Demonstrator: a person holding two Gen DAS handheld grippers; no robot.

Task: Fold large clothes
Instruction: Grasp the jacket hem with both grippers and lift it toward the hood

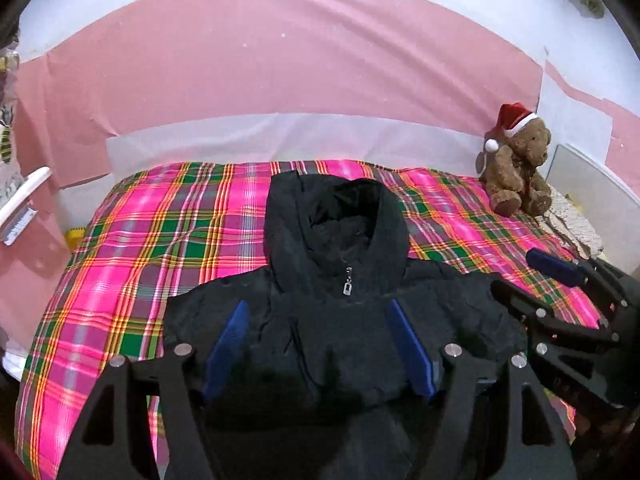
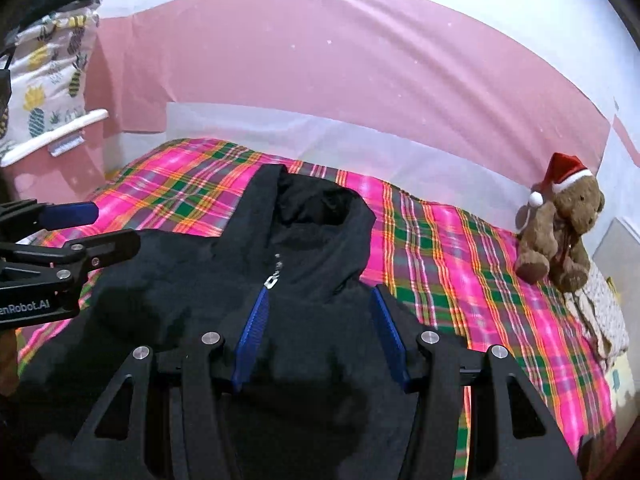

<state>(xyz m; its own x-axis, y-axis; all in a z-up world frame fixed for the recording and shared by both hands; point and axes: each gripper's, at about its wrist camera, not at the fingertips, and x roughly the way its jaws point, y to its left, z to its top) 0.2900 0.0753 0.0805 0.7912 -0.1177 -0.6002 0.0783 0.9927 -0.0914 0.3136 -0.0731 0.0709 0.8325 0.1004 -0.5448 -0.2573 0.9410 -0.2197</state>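
From where I sit both wrist views are evenly and fairly brightly lit from above, with only soft shadows and no harsh glare. The black jacket (image 1: 340, 320) swallows the light, so I lose its folds in near-solid dark. Fisheye bending curves the pink wall panel (image 1: 280, 52) and the plaid bedcover (image 2: 460, 248), the corners vignette to black, and fine detail looks slightly soft.

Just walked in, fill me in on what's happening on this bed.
A person with a handheld gripper in each hand is folding a black hooded jacket laid face up on the plaid bedspread. The left gripper and right gripper both hover open over its chest, gripping nothing. A teddy bear sits at the far corner.
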